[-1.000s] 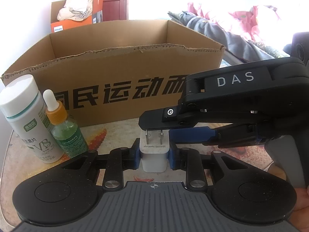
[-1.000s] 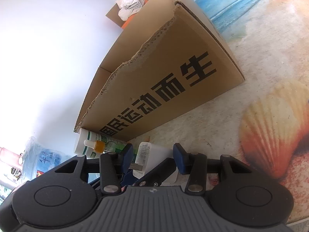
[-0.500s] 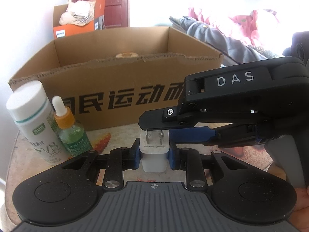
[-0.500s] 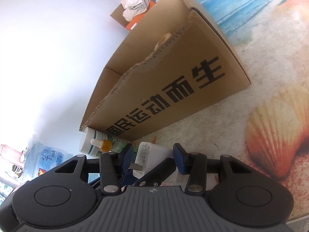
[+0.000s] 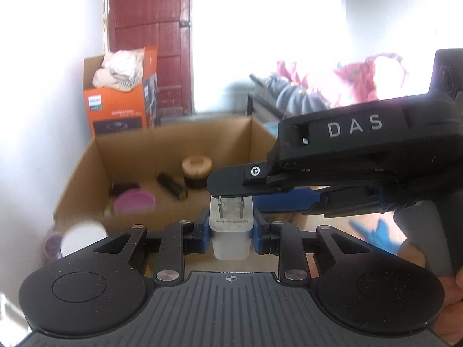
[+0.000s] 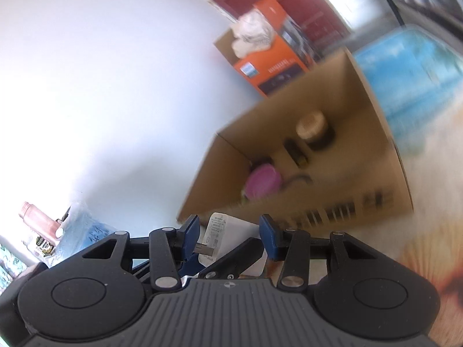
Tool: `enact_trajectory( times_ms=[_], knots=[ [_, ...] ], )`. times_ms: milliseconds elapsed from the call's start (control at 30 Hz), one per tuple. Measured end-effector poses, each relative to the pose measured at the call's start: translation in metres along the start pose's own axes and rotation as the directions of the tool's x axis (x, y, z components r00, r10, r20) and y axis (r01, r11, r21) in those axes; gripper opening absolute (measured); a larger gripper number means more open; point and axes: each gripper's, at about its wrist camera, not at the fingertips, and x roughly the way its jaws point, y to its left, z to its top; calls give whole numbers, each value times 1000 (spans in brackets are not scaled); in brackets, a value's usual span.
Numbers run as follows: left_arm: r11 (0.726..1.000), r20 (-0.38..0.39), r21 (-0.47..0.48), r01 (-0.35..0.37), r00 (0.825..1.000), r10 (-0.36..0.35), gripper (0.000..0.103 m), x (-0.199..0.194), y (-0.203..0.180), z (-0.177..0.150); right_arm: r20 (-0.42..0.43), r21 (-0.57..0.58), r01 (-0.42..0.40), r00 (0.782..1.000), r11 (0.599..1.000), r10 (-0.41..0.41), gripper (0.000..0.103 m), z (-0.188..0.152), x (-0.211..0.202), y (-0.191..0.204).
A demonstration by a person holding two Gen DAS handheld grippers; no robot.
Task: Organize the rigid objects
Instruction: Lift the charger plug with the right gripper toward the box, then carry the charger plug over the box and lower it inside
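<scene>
Transfer step: left gripper (image 5: 230,232) clamps the white charger (image 5: 230,238); right gripper (image 6: 228,238) also grips it top to bottom. Cardboard box (image 5: 173,144) at 12 o'clock — next, carry over rim, release.

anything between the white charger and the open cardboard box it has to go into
Nothing visible blocks it. The charger, held in both grippers, sits just short of the box's near wall. The box is open on top, with bare floor among the items inside.
</scene>
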Motion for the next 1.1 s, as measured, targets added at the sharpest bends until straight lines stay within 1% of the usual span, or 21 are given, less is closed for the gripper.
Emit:
enact_trajectory(
  times_ms=[133, 200, 333, 467, 567, 633, 733, 833, 967, 1033, 1100],
  knots=[
    [1000, 24, 9, 8, 1000, -8, 26, 11, 3, 27, 13, -39, 1, 1000, 999, 0, 49, 30, 6, 8],
    [1000, 14, -7, 25, 1000, -25, 26, 24, 7, 41, 14, -56, 13, 1000, 998, -13, 49, 47, 11, 7],
    [998, -26, -31, 52, 998, -53, 26, 61, 12, 61, -4, -66, 43, 999, 997, -43, 49, 79, 28, -6],
    [997, -103, -52, 64, 992, -69, 26, 108, 17, 77, -53, -40, 79, 995, 996, -81, 49, 106, 56, -34],
    [994, -170, -83, 70, 982, -83, 26, 144, 21, 84, -87, -28, 113, 990, 993, -115, 49, 124, 78, -56],
    [993, -207, -93, 71, 974, -89, 26, 151, 13, 79, -105, -37, 139, 984, 990, -142, 49, 131, 87, -67],
    [991, -257, -115, 73, 961, -101, 26, 173, 14, 85, -120, -63, 171, 977, 983, -178, 49, 140, 97, -77],
    [987, -286, -145, 74, 951, -114, 26, 191, 16, 88, -117, -113, 198, 971, 974, -211, 48, 146, 103, -79],
    [984, -302, -164, 71, 946, -118, 26, 203, 15, 88, -102, -200, 239, 960, 950, -262, 49, 150, 111, -73],
    [978, -326, -192, 85, 934, -146, 26, 209, 16, 90, -105, -227, 246, 956, 942, -275, 49, 153, 115, -72],
    [965, -353, -240, 107, 916, -189, 26, 215, 19, 91, -108, -243, 248, 954, 938, -280, 49, 156, 117, -71]
  ],
)
